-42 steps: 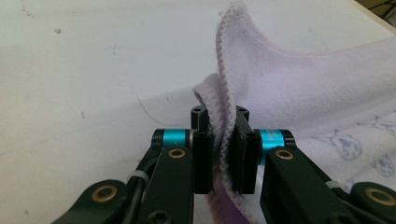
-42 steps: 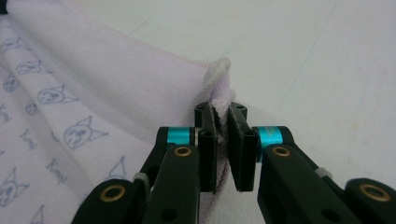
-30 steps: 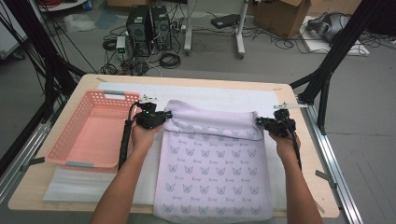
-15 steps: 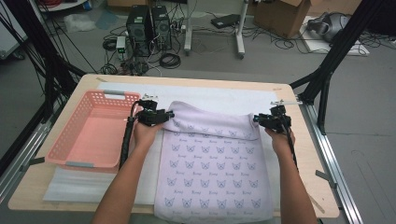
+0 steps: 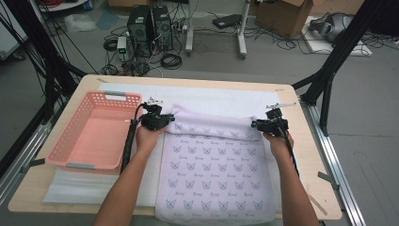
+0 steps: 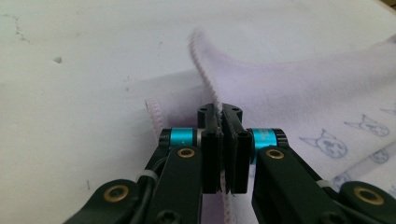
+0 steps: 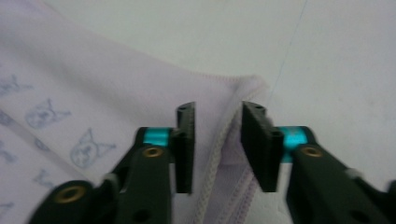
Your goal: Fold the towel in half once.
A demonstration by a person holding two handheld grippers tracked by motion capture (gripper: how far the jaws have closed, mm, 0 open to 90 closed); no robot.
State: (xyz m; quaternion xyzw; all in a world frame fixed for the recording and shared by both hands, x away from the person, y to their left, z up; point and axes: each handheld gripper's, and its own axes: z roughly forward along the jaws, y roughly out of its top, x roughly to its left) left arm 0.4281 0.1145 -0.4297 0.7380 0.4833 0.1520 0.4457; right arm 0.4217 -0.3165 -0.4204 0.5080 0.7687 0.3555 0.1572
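A lavender towel [image 5: 214, 174] printed with small cat faces lies on the bench [image 5: 301, 101], just right of the pink basket [image 5: 91, 134], its near end hanging over the bench's front edge. Its far edge is folded back toward the person in a narrow band. The left hand-held gripper [image 5: 165, 120] sits at the fold's corner nearest the basket, jaws pressed together on the towel's stitched hem. The right hand-held gripper [image 5: 254, 124] is at the fold's corner farthest from the basket, its jaws spread with the hem lying loose between them. A white foam sheet [image 5: 211, 98] lies under the towel and basket.
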